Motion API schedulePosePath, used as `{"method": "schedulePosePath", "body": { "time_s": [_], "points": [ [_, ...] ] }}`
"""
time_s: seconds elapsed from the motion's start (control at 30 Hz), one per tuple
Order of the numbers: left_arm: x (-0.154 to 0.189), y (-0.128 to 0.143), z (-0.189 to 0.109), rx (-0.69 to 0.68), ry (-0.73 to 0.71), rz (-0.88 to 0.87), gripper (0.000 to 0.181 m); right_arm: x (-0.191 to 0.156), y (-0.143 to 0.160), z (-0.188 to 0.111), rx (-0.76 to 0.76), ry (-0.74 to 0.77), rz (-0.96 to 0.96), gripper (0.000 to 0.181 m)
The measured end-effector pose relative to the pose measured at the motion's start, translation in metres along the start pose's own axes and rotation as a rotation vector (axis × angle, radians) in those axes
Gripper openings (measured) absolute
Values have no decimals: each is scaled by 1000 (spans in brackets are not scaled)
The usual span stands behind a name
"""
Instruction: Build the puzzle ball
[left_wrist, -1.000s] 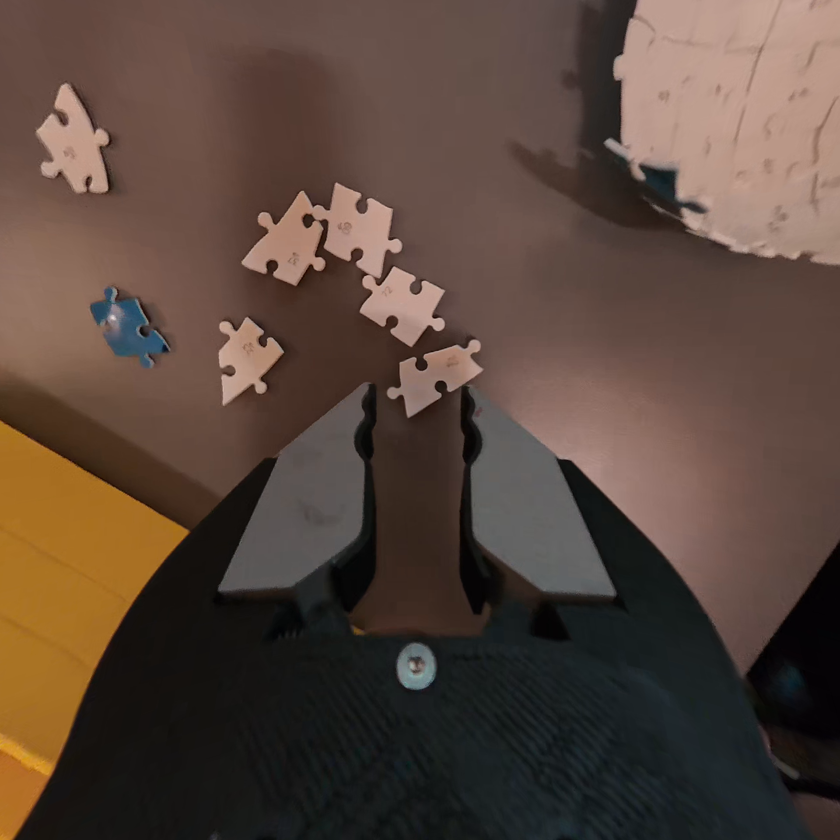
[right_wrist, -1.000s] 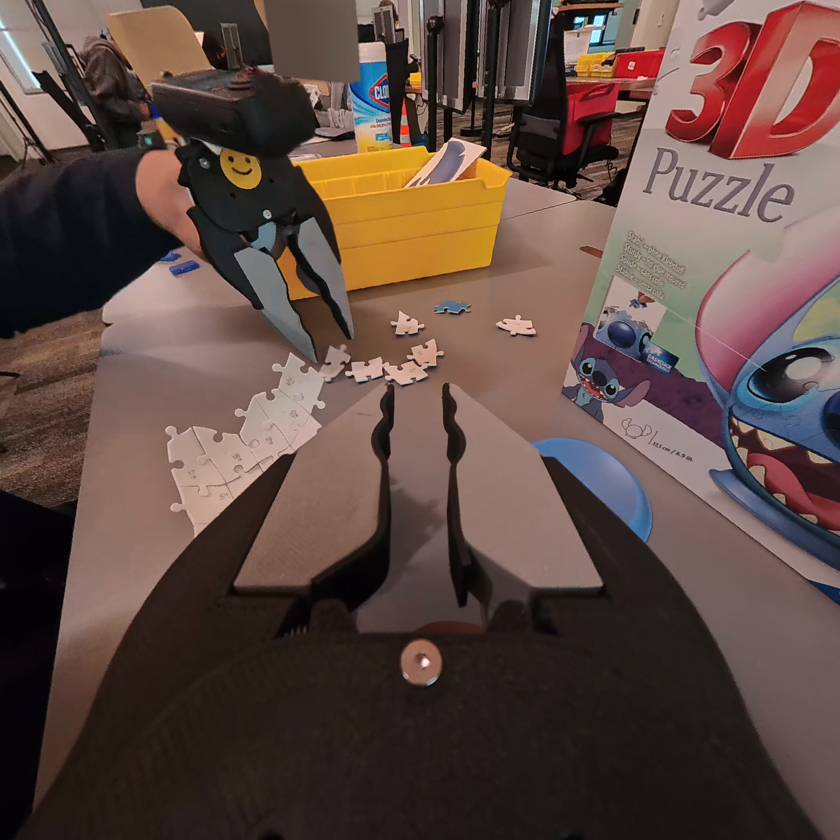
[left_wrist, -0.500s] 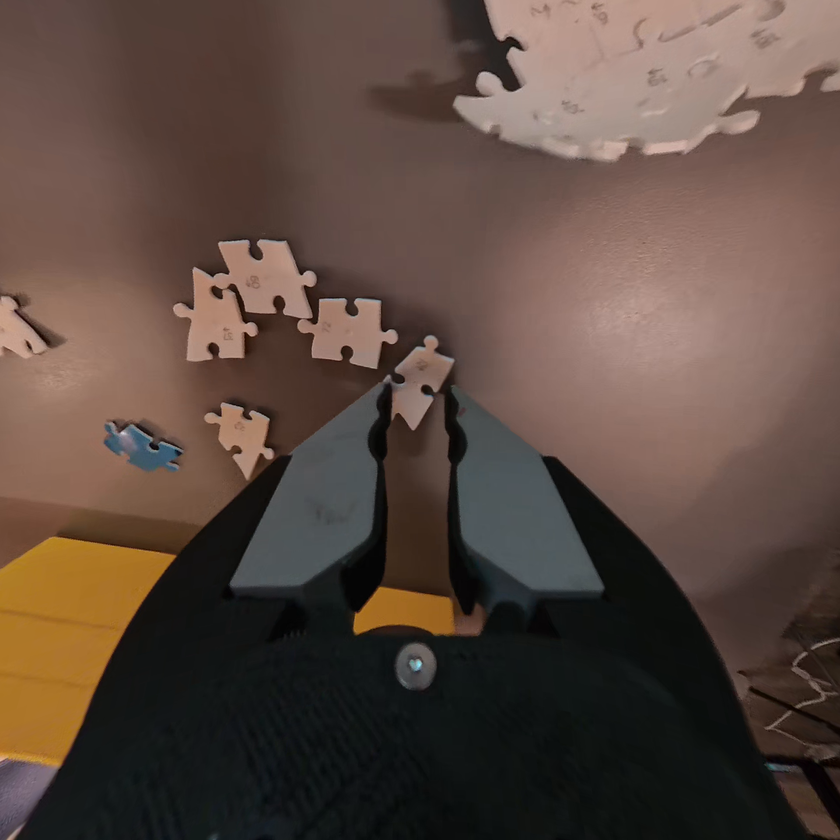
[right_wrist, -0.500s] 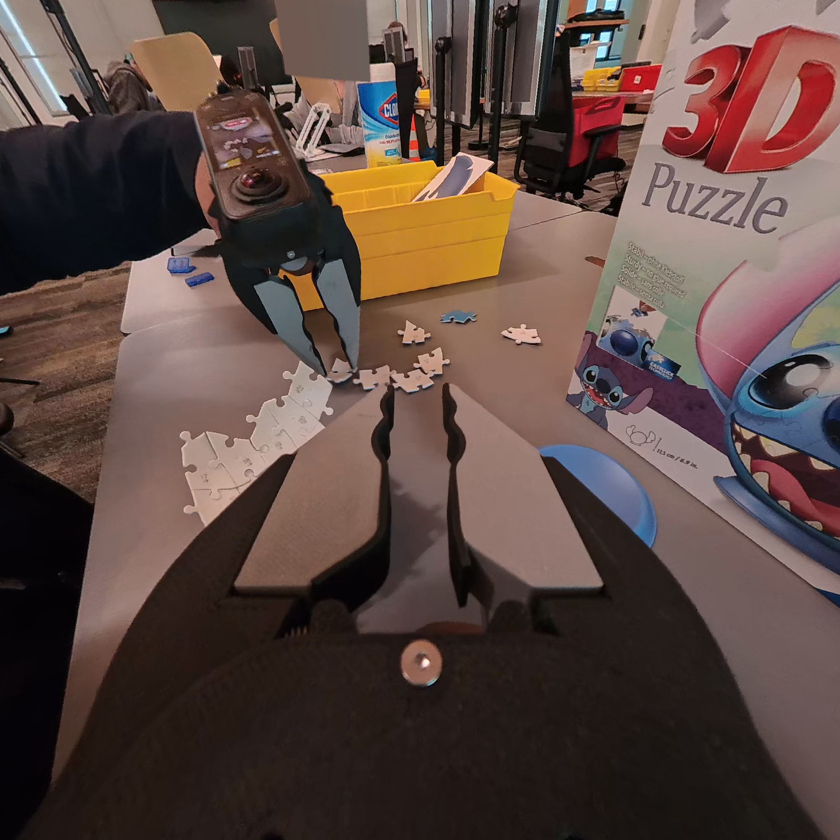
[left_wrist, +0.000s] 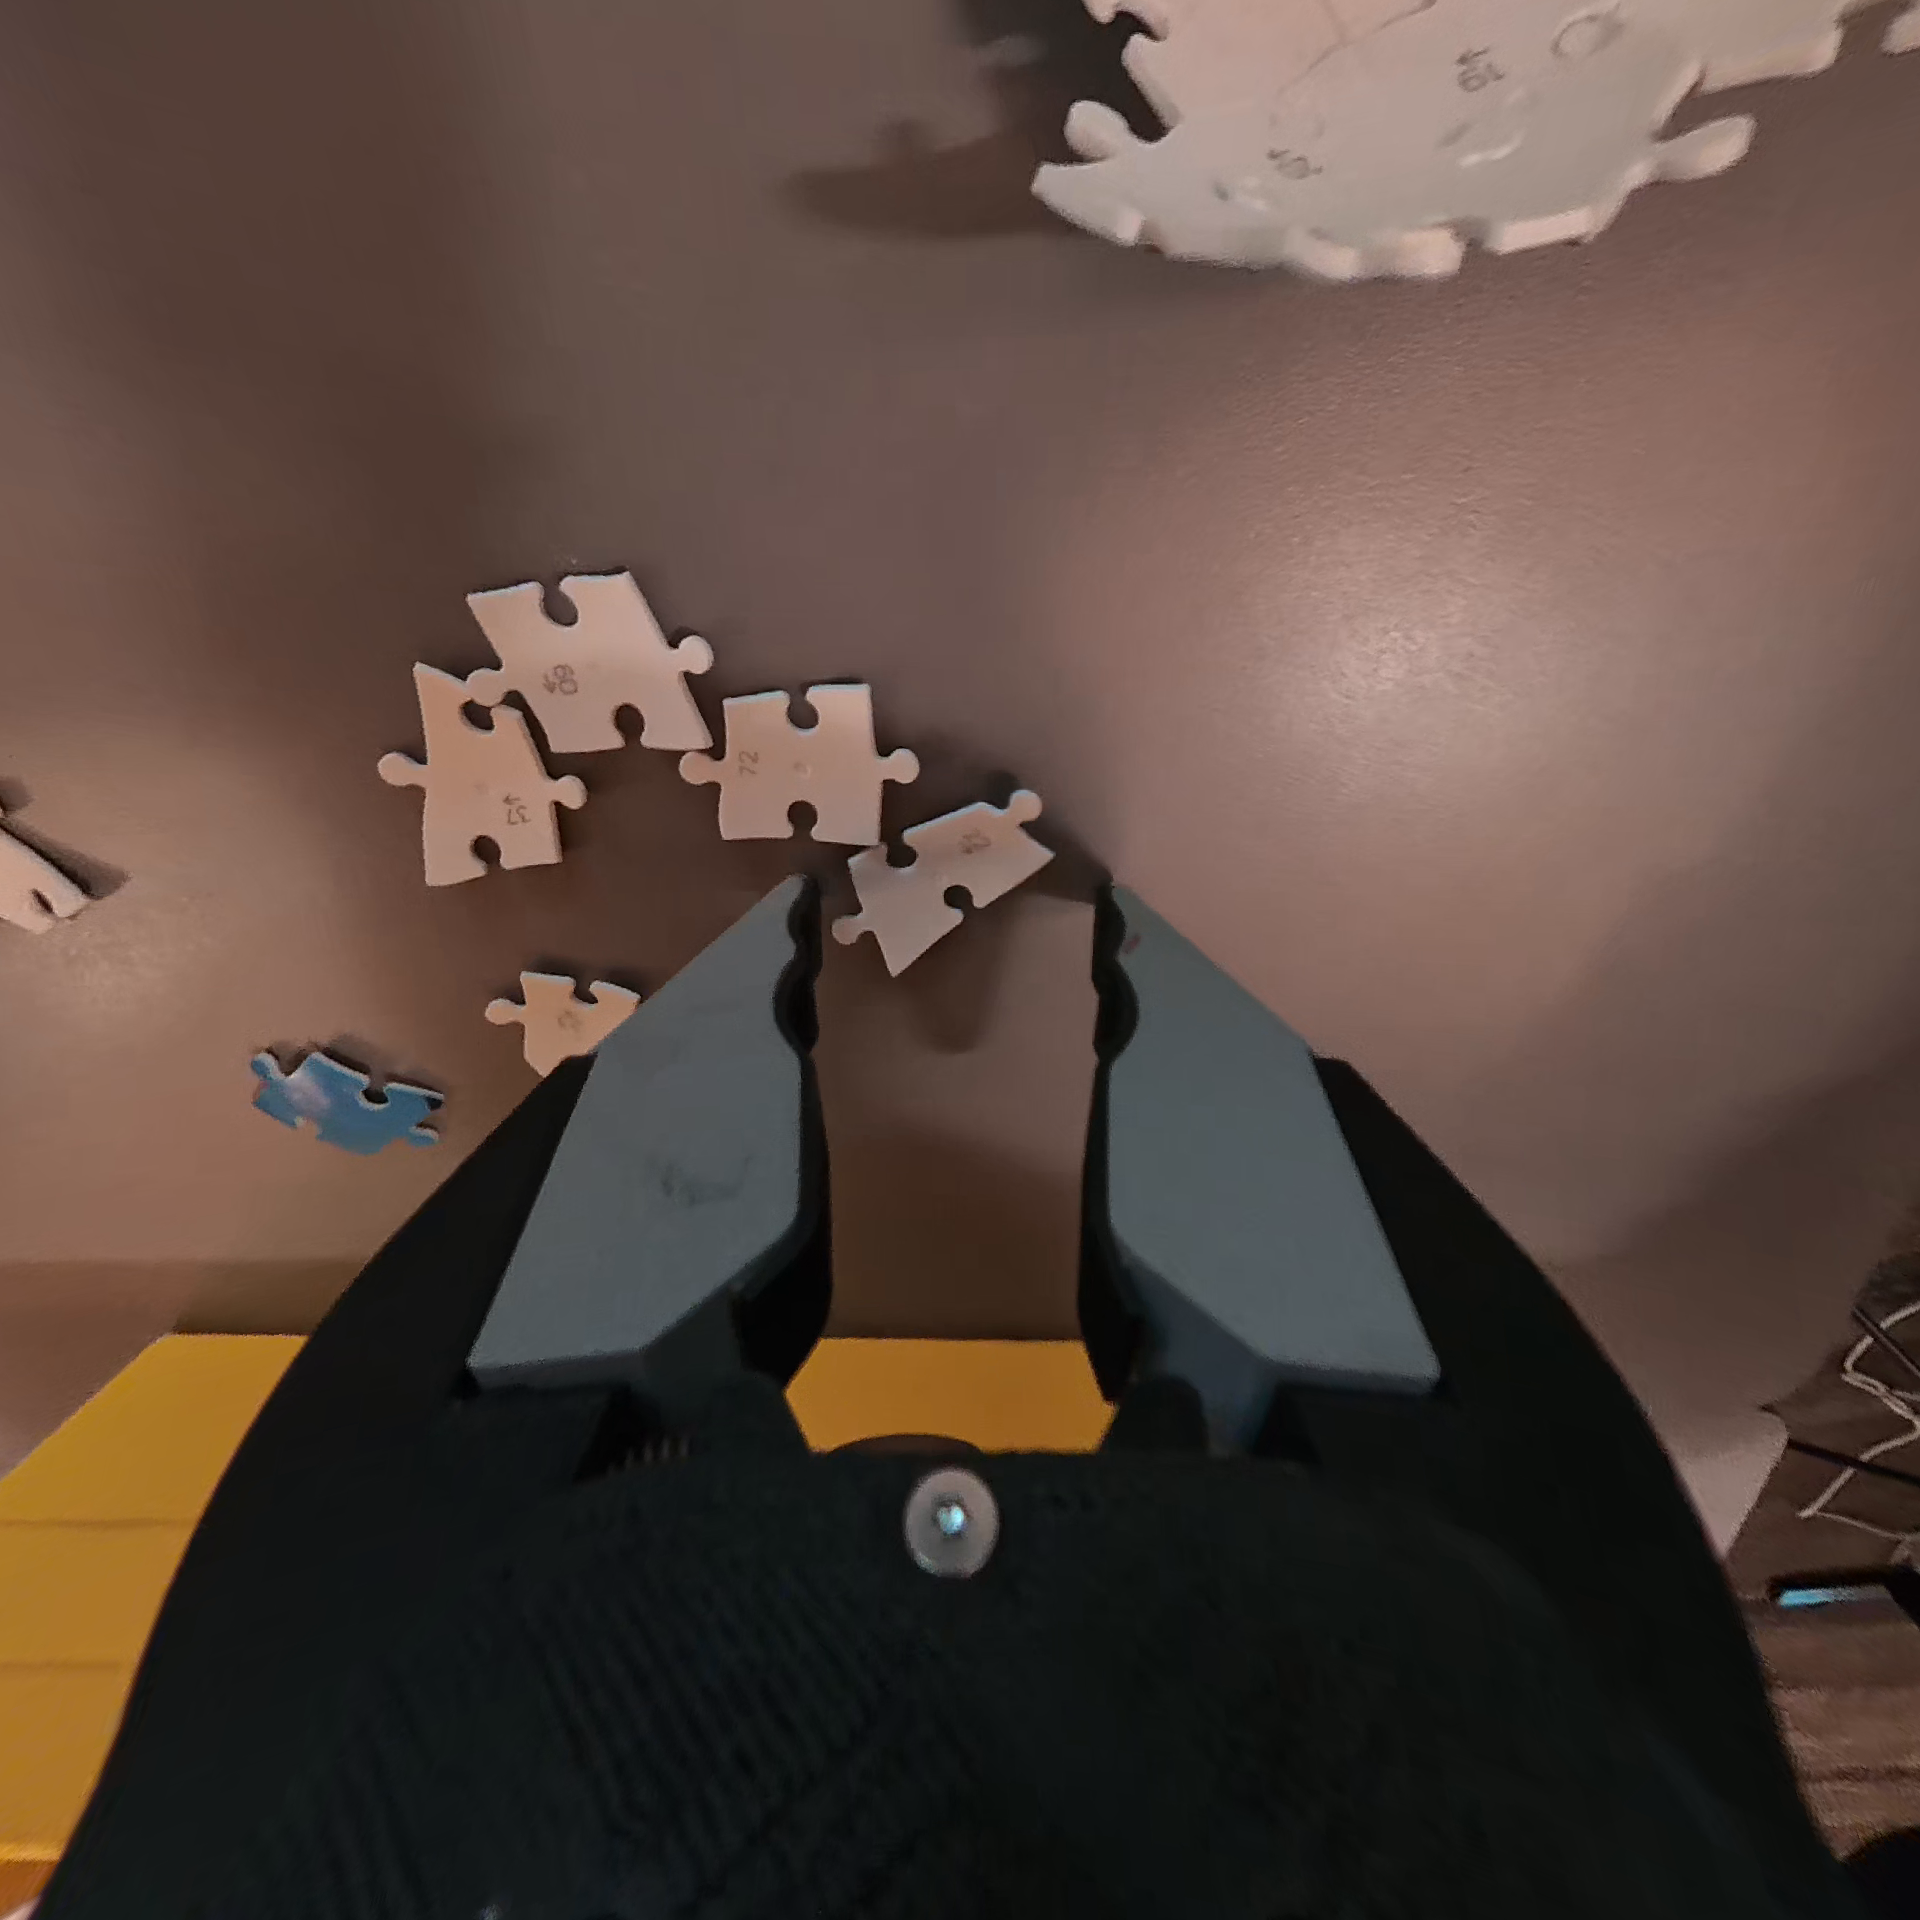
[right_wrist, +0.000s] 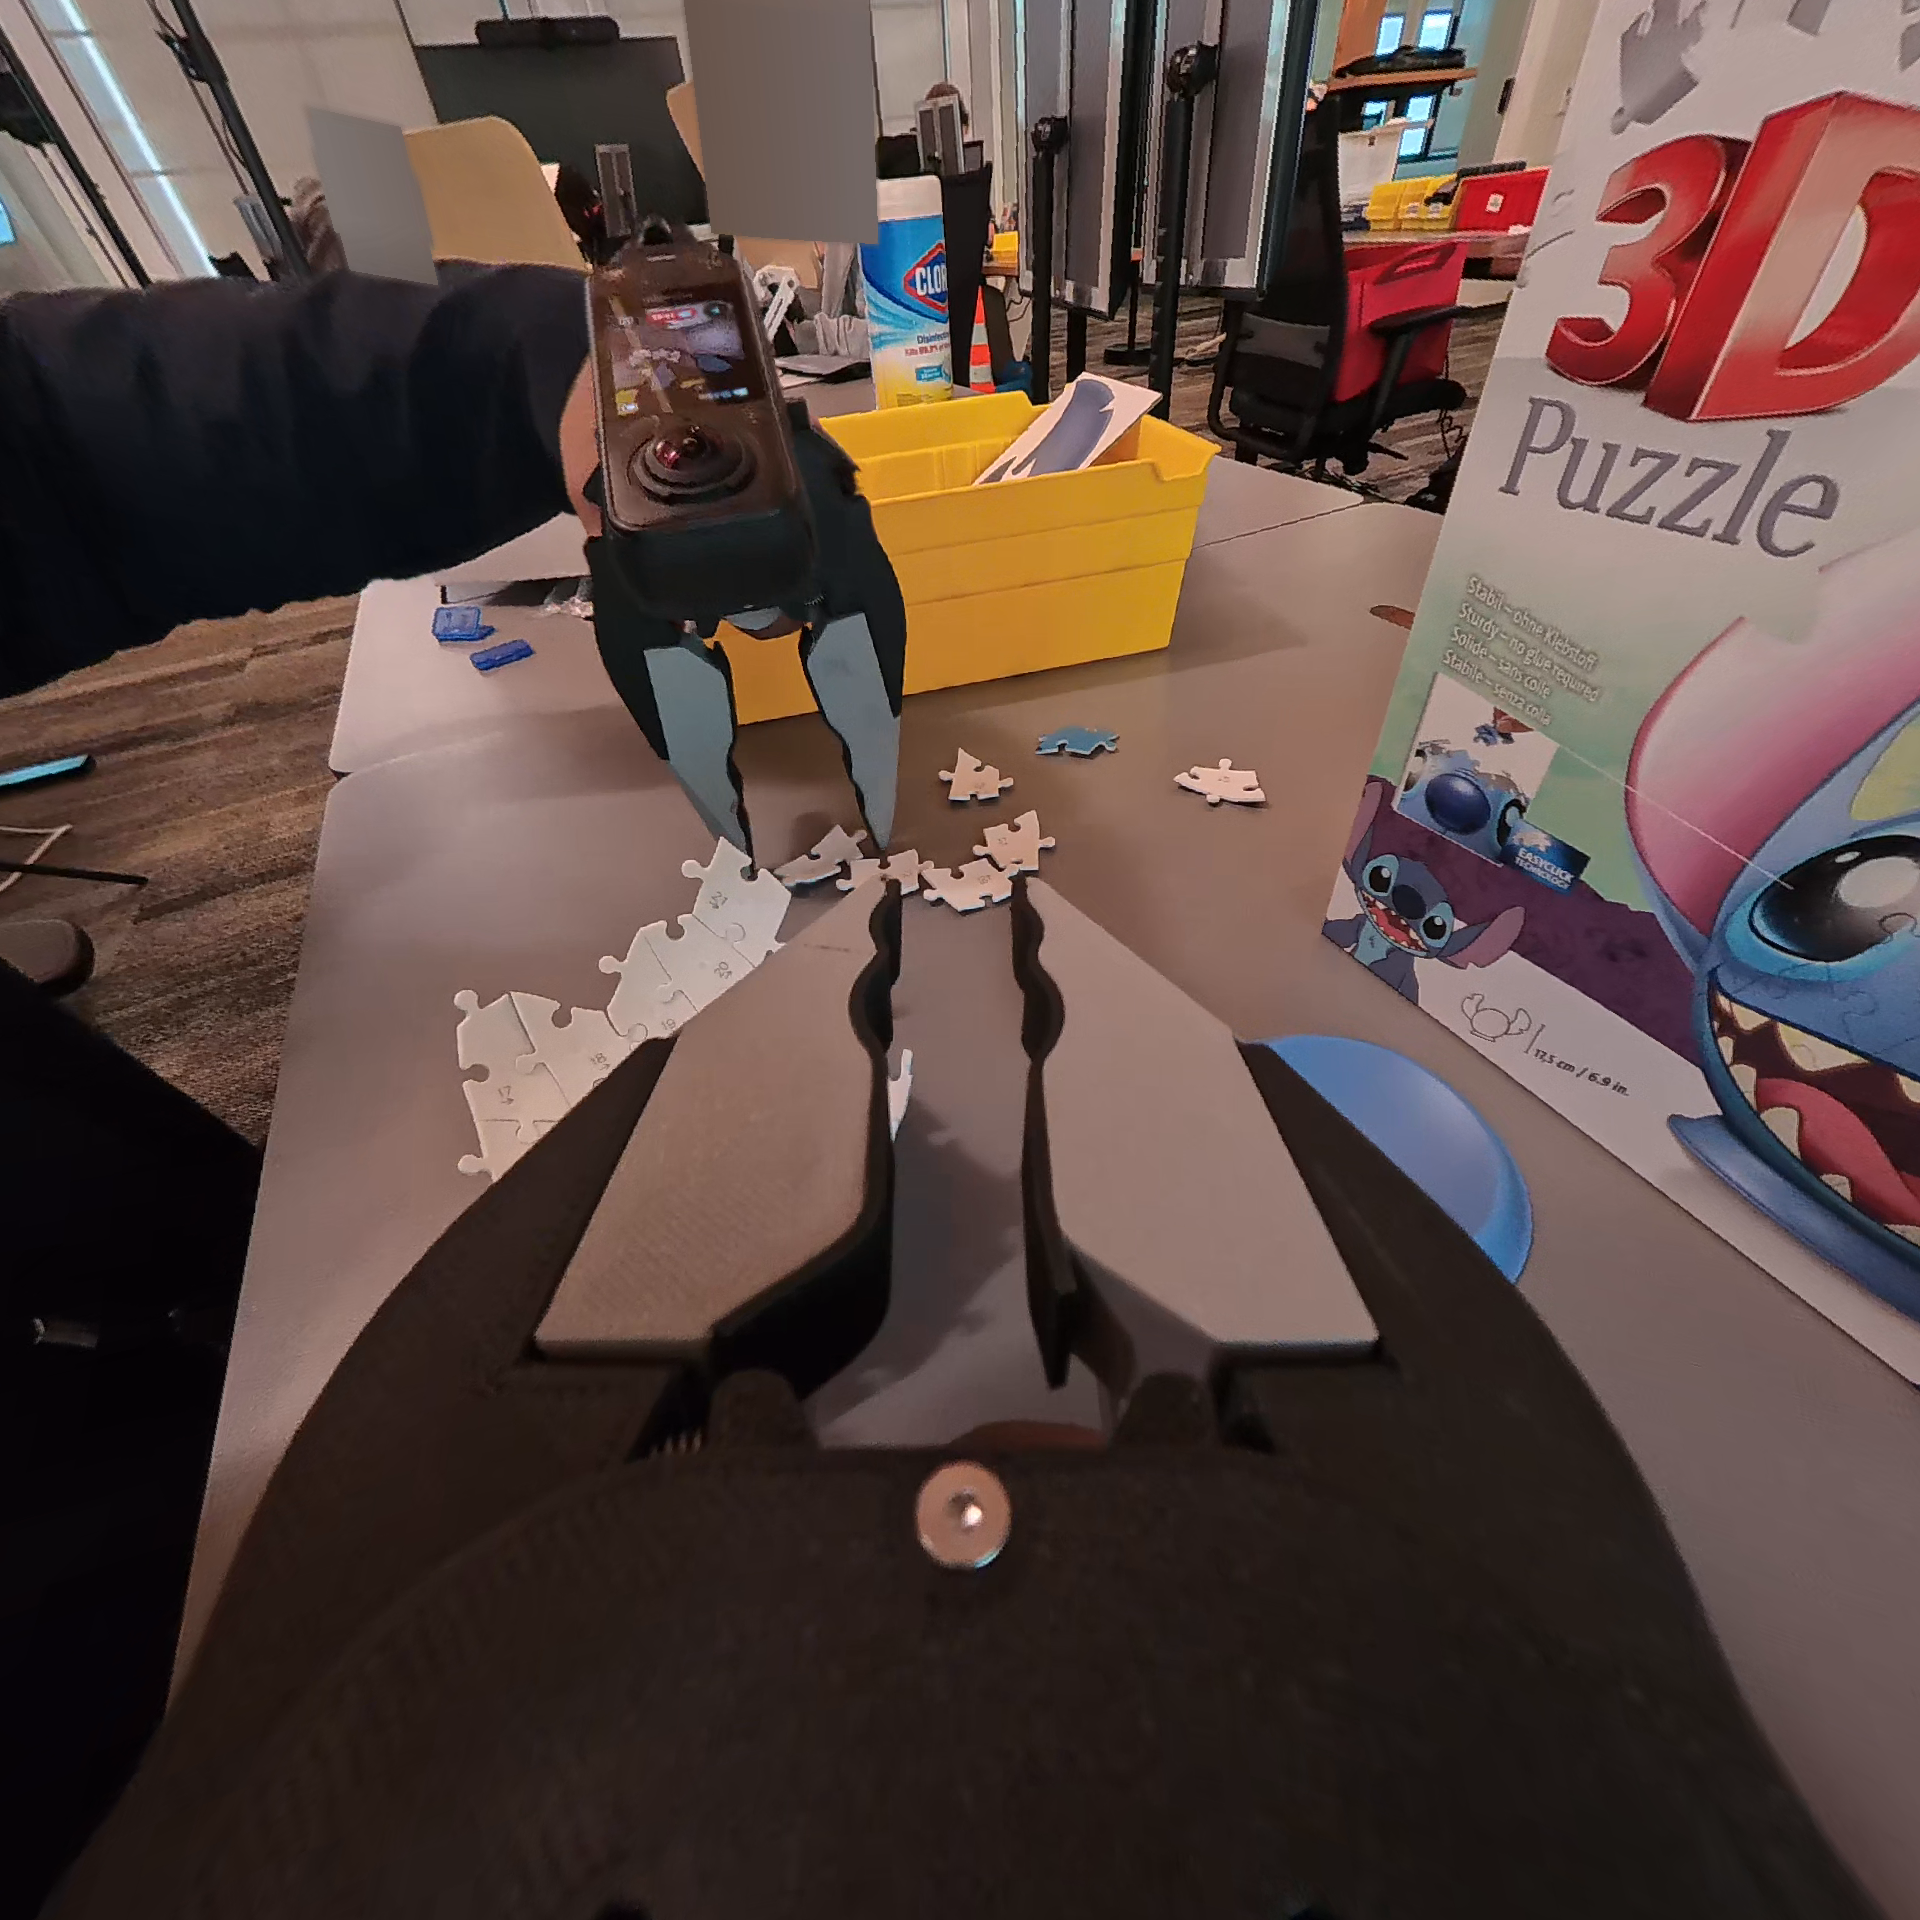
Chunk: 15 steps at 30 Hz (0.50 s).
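Observation:
My left gripper is open, its tips down at the grey table on either side of a white puzzle piece that lies flat between them. In the right wrist view the left gripper stands upright over that piece. Several more white pieces and a blue piece lie to the left. The curved white assembled section lies beyond it; it also shows in the right wrist view. My right gripper hovers above the table, narrowly open and empty.
A yellow bin stands behind the left gripper. The puzzle box stands upright at the right, with a blue dome in front of it. Loose pieces lie between the bin and the box. A person's dark sleeve reaches in from the left. The gap from one gripper's tips to the other's is roughly 20 cm. Between my left fingertips and the curved white assembled section there is roughly 10 cm. It is also in sight in the right wrist view. The right gripper is farther from the blue piece, some 25 cm, than the left, some 12 cm.
My left gripper has swung upright, come down to the table and opened wider around the white piece. The right gripper has hardly moved.

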<state>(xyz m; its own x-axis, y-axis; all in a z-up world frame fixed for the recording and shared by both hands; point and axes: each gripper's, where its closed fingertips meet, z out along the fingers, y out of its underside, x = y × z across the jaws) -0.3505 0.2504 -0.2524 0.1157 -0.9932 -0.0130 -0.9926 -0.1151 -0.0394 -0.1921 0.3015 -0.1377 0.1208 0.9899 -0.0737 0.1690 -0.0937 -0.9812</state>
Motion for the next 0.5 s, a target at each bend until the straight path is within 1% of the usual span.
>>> {"method": "schedulePosePath", "body": {
  "time_s": [0.1,0.17,0.2,0.3,0.5],
  "points": [
    [-7,0,0,1,-3,25,38,0,-1,0,3,-3,2,17],
    [-13,1,-1,8,-13,-32,23,0,-1,-1,4,-4,2,17],
    [-13,3,-1,0,-18,-53,19,-1,-2,-1,7,-3,-1,17],
    [-4,7,-1,-10,-29,-86,19,-1,-5,-3,19,-6,-2,17],
    [17,10,-1,-28,-62,-222,19,-4,-6,-3,20,-13,-5,17]
  ]
}}
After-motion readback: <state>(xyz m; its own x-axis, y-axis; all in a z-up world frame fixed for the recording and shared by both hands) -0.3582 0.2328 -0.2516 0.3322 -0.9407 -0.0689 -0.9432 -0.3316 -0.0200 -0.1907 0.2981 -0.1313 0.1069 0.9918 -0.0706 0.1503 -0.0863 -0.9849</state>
